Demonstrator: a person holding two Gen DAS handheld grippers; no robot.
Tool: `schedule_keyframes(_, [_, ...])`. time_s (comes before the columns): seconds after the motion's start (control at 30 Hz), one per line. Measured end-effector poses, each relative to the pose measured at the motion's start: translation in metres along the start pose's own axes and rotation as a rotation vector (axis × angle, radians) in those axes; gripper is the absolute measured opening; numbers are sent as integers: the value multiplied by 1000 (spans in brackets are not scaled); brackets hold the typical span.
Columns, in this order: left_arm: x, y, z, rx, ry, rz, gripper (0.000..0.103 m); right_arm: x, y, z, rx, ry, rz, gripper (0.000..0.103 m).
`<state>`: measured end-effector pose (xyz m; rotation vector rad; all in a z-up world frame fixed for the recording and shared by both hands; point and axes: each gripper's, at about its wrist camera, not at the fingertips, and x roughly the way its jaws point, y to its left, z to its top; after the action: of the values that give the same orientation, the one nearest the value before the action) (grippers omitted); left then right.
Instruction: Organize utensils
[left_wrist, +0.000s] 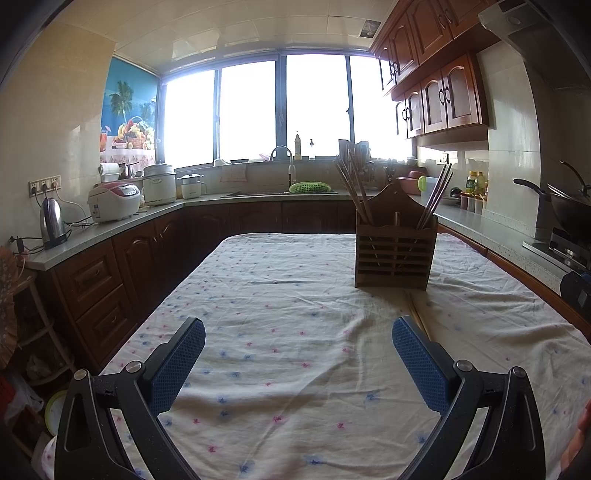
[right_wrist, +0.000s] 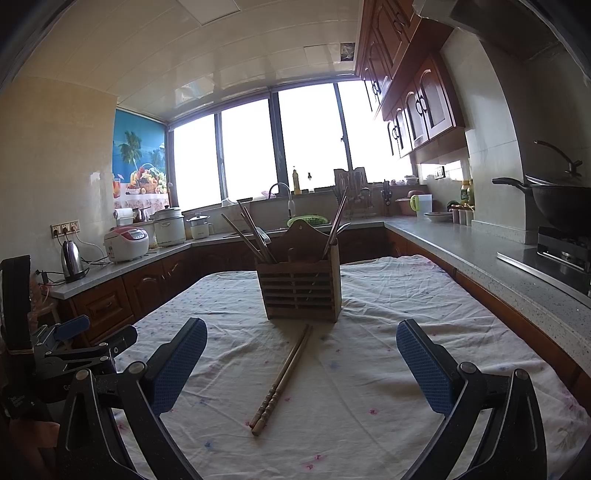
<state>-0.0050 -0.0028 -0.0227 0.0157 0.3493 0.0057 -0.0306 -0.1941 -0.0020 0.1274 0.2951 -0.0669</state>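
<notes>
Pair of wooden chopsticks flat on tablecloth, between spread right gripper fingers; wooden utensil holder beyond. Left gripper spread, empty.

**Open cloth up front, holder standing mid-table**

The tablecloth lies bare on both flanks, so there is wide room to pass along either side. One obstacle stands upright on it — the wooden utensil holder, with chopsticks and utensils fanning outward above its rim and narrowing the approach from above. Just in front of it, a pair of chopsticks lies flat on the cloth. The right-hand counter runs close beside the table edge.
</notes>
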Motion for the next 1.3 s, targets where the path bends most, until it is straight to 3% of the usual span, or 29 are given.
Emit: schedule_keyframes(1.3, [-2, -7, 7, -8, 27, -35, 102, 12, -7, 0, 13, 45, 2, 103])
